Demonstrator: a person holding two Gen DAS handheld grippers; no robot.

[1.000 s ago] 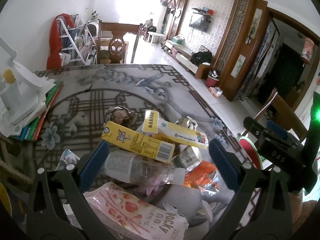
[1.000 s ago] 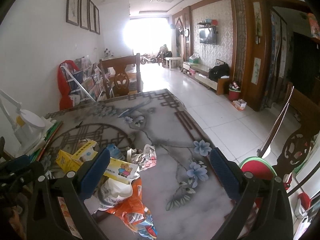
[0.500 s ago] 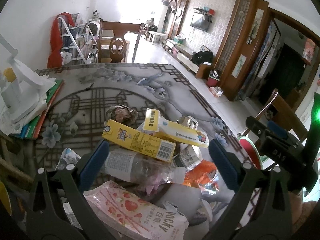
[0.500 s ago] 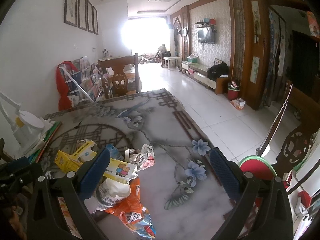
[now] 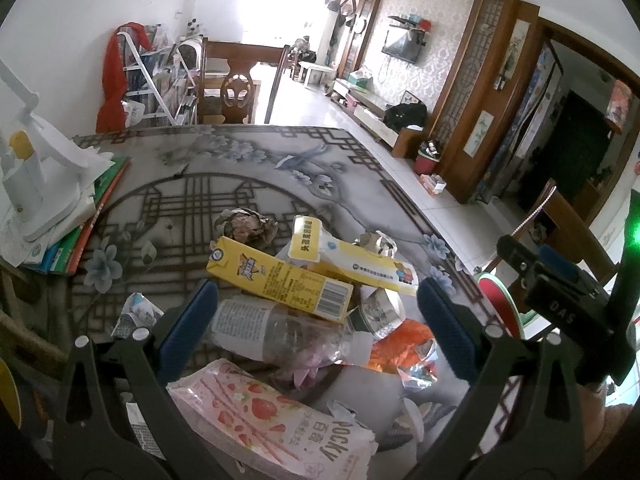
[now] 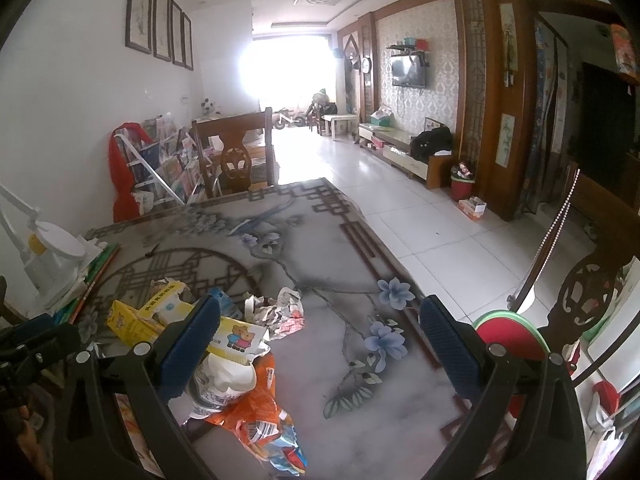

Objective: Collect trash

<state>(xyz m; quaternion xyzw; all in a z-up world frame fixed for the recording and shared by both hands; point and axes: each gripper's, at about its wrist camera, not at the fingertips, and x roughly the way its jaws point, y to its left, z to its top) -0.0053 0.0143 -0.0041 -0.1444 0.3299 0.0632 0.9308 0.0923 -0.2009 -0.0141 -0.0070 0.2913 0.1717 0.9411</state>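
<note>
Left wrist view: I hold my left tongs spread over the bottle; right tongs spread, waiting.

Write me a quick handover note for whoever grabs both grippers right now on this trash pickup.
Left gripper: open, empty, poised over the trash pile.
Right gripper: open, empty, over the table just right of the pile.
Pile: yellow carton, clear plastic bottle under it, Pocky bag nearest, orange wrapper, crumpled paper.
Red bin with a green rim sits beside the table's right edge.
Done: nothing visibly collected.
Left: all of it; the carton or bottle looks easiest for the left gripper.
</note>
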